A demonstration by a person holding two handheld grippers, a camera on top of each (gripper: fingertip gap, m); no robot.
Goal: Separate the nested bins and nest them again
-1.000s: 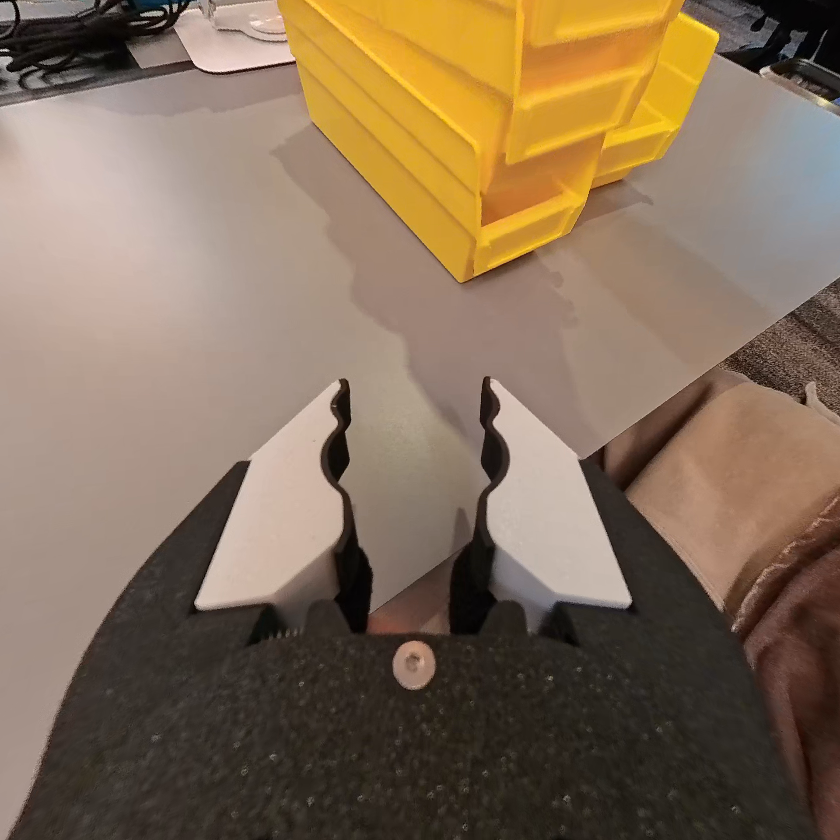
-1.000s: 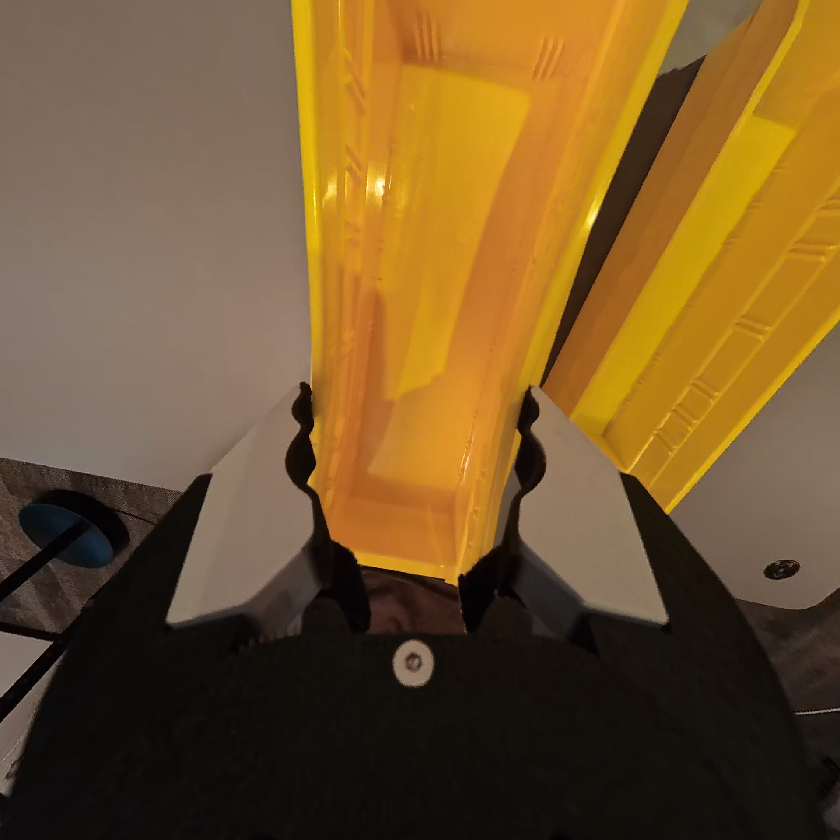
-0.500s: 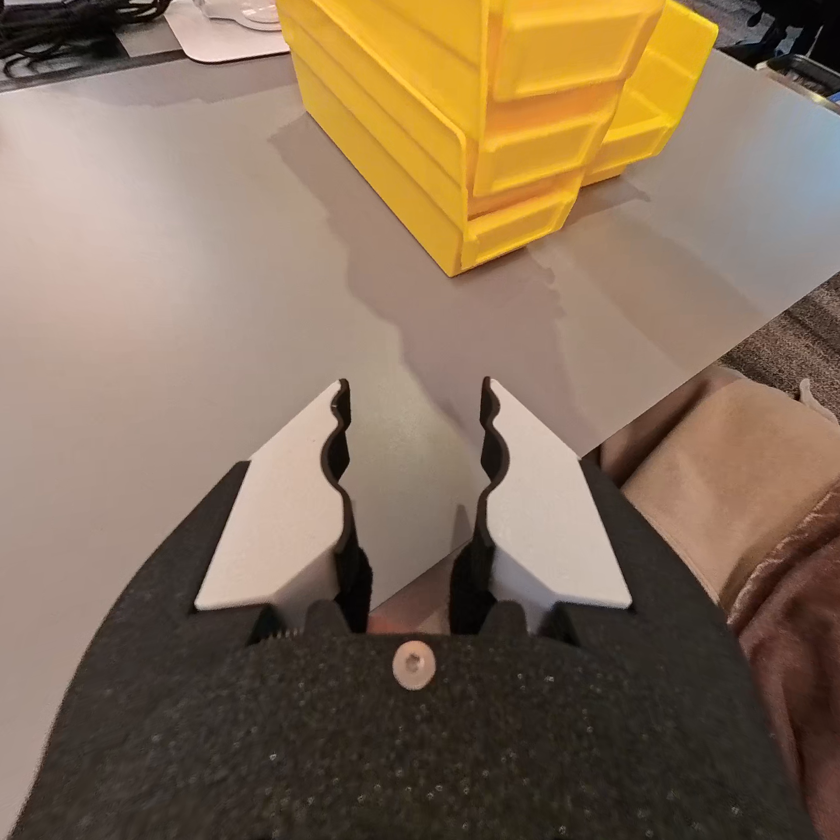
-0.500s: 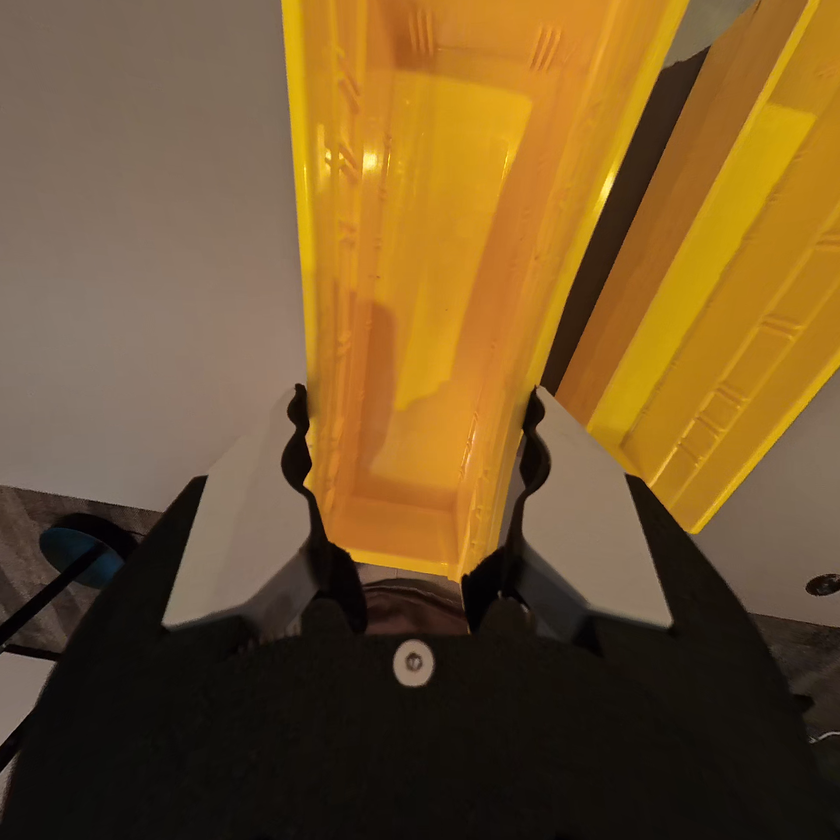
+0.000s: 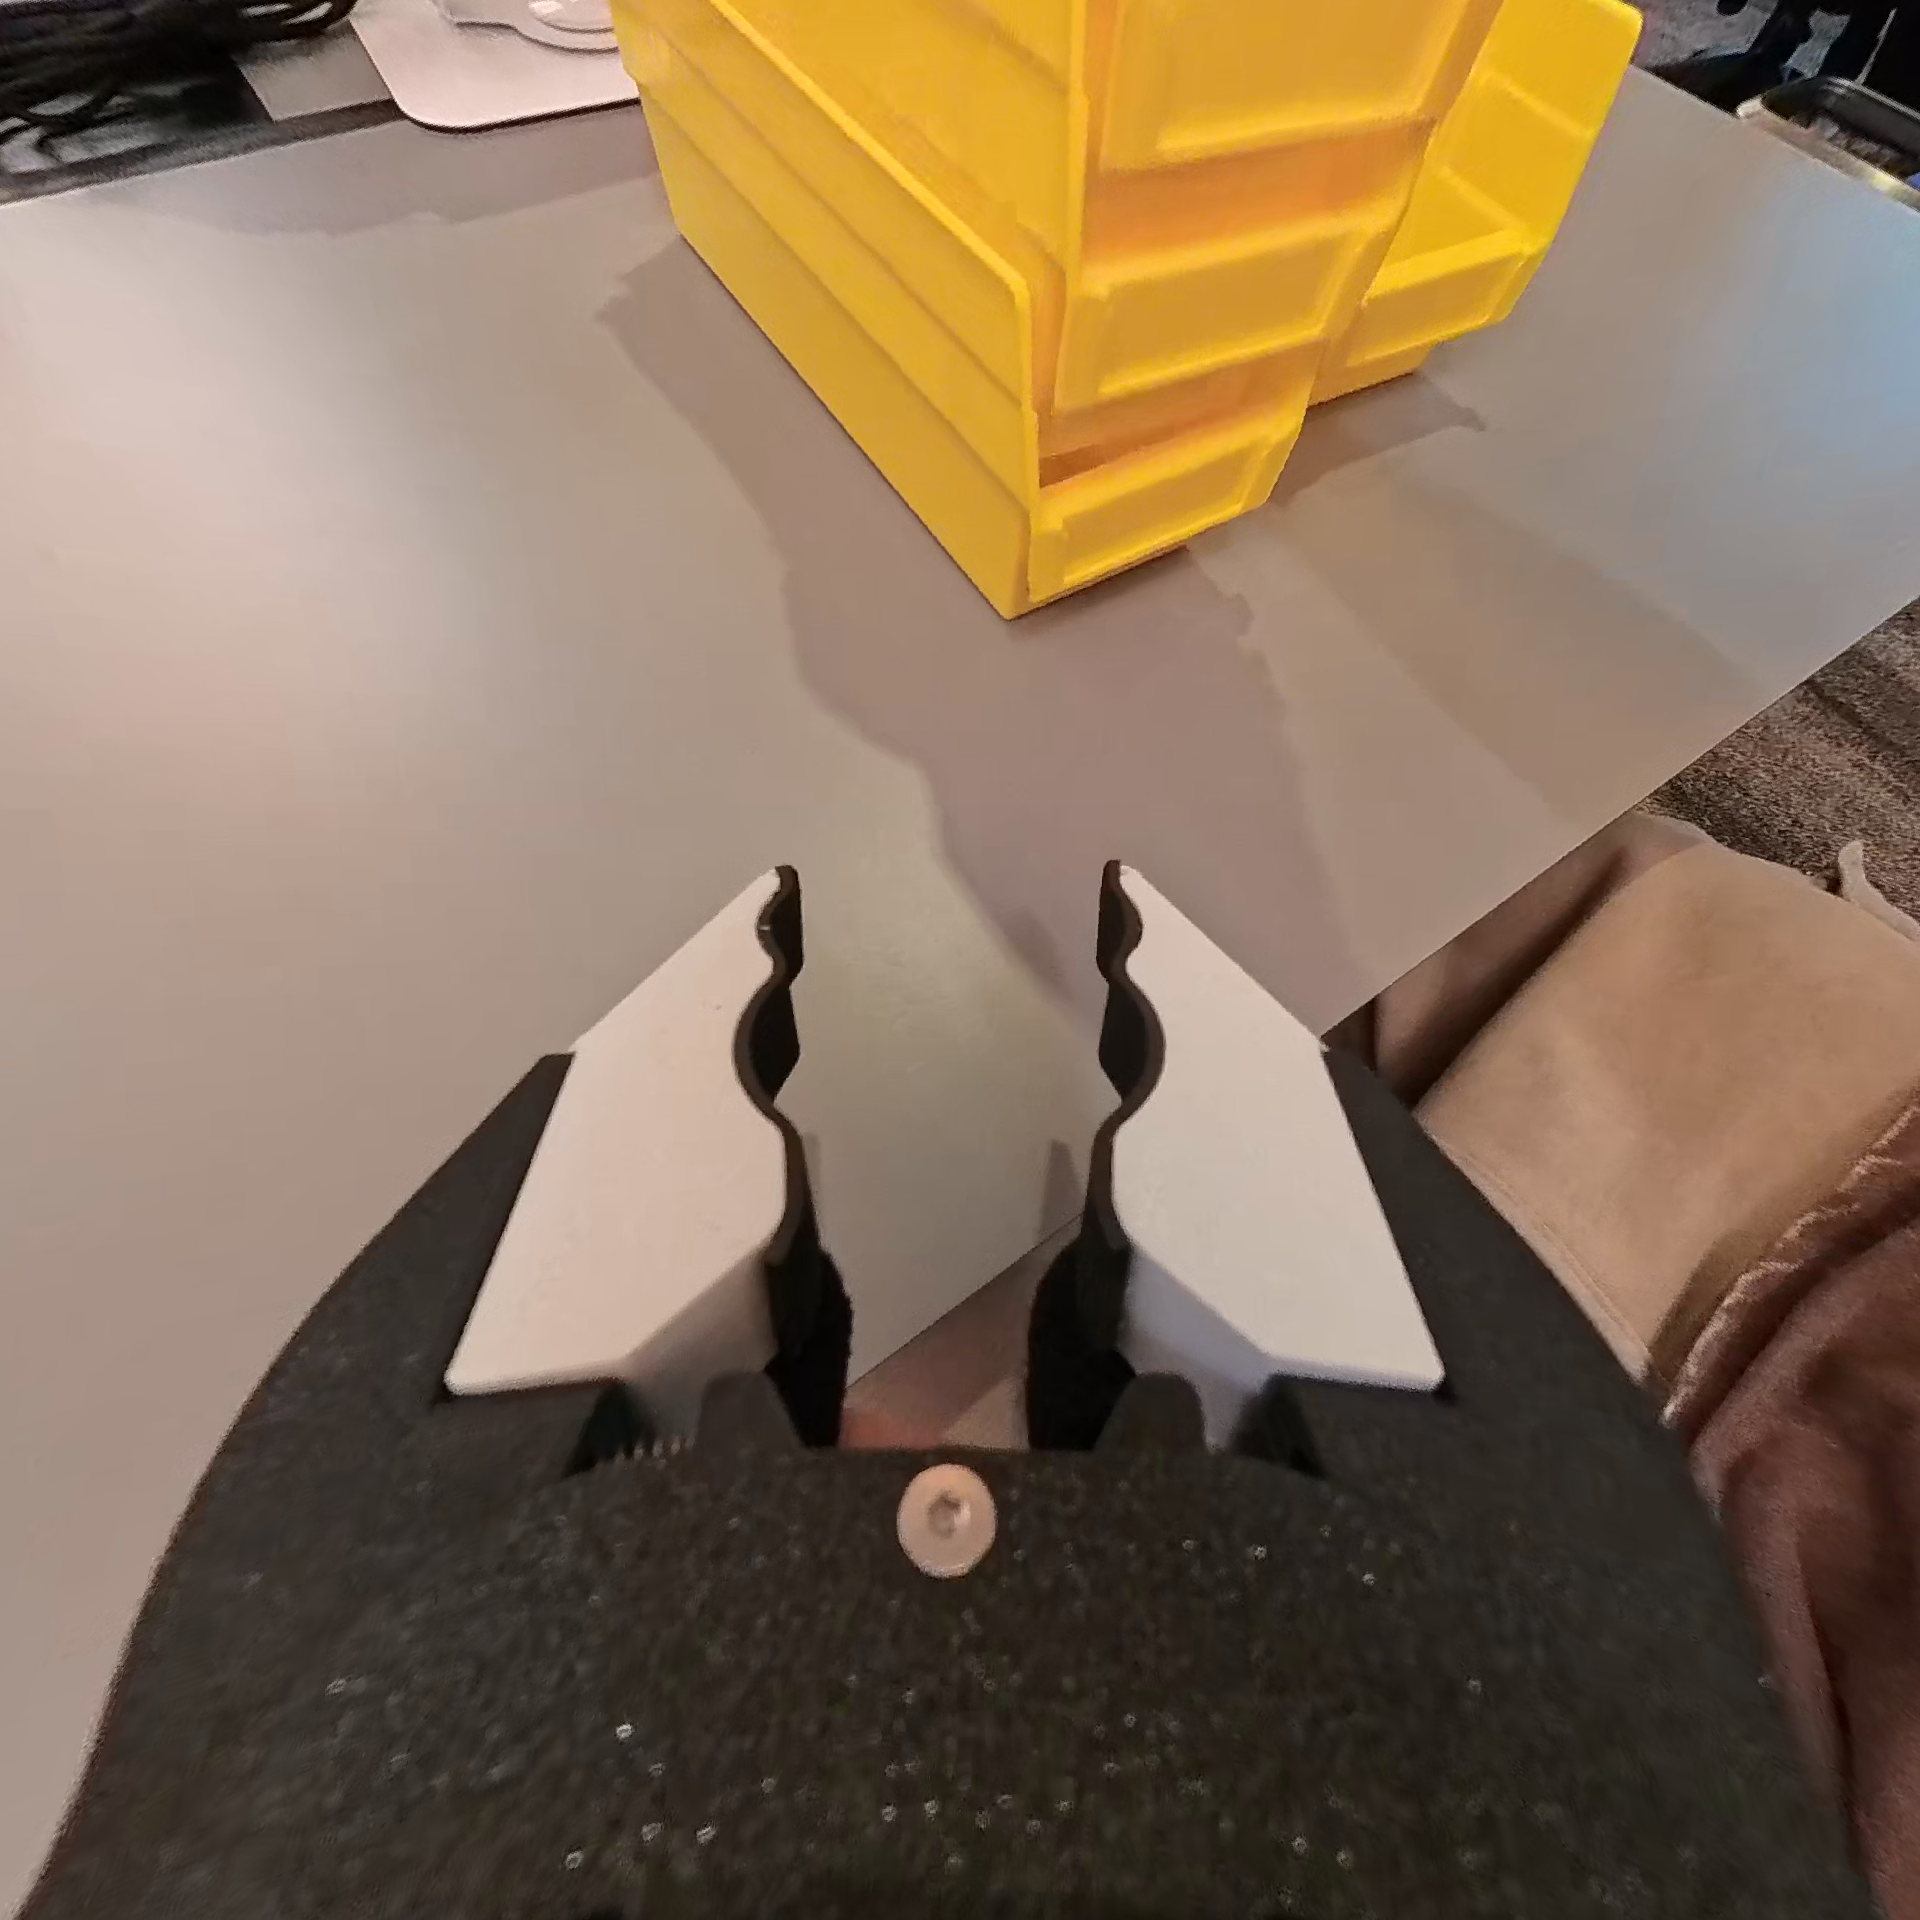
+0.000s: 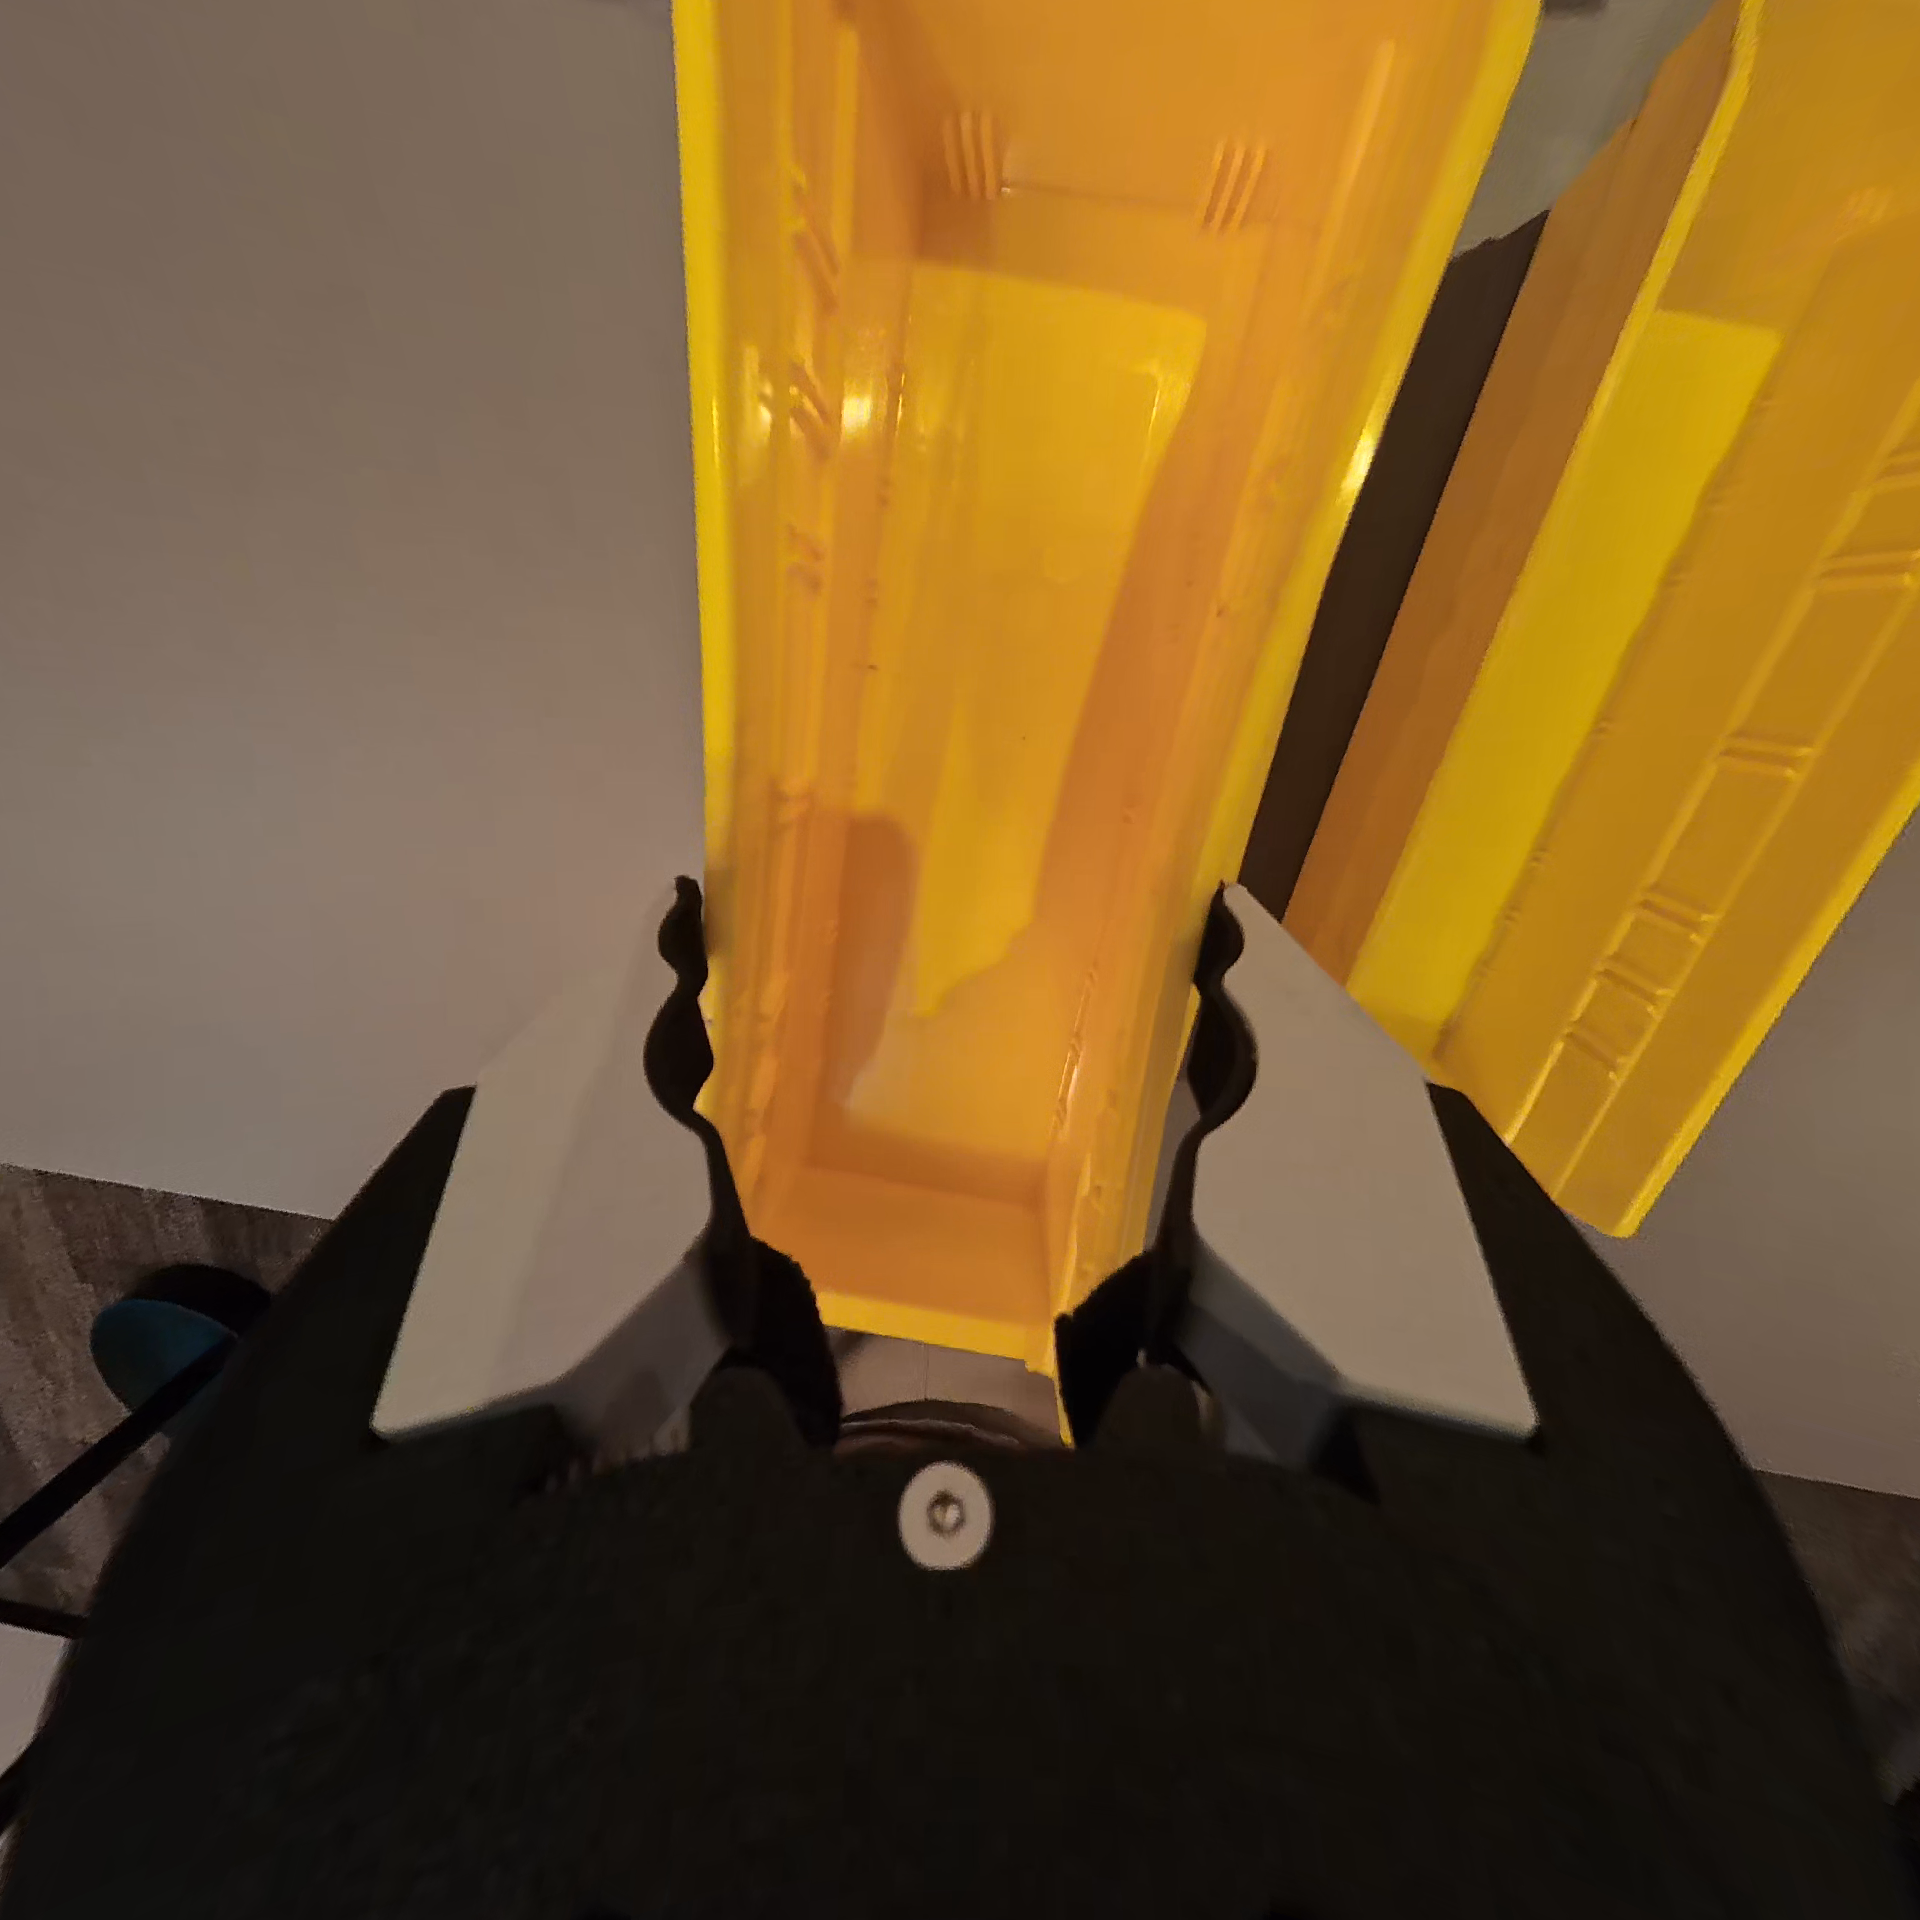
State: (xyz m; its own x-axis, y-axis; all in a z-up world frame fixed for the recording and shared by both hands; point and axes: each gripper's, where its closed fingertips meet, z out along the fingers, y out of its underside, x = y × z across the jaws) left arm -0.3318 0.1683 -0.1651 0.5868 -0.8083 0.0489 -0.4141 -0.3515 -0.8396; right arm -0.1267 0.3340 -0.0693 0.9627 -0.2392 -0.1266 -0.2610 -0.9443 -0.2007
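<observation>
Grey and matte, the tabletop [image 5: 312, 623] fills most of the left wrist view, with patterned carpet [image 5: 1787, 748] showing beyond its right edge.

Starting at the left claw [image 5: 951, 883]: its two white fingers [image 5: 644, 1143] stand apart with nothing between them, and it hovers over the near edge of the tabletop, well apart from the bins. Just to its right, off the tabletop edge, is a person's tan trouser leg [image 5: 1610, 1039] and a brown sleeve [image 5: 1829, 1403].

The right claw [image 6: 951, 899] grips the top bin [image 6: 997, 644]: each finger presses on an outer side wall near the bin's near end, and the view looks down into its empty yellow-orange interior.

Farther out in the left wrist view, this top bin [image 5: 1226, 94] sits uppermost on a stack of yellow bins [image 5: 935, 364] toward the far right part of the tabletop; its front looks blurred. Whether it is fully seated in the bin below cannot be told. Beside the stack, nearer the right edge, a separate yellow bin [image 5: 1496, 218] rests on the tabletop; the right wrist view shows the same separate bin [image 6: 1621, 727] just right of the gripped one, at an angle to it.

At the far left corner lie a pale flat mat [image 5: 499, 73] and black cables [image 5: 125, 73].
</observation>
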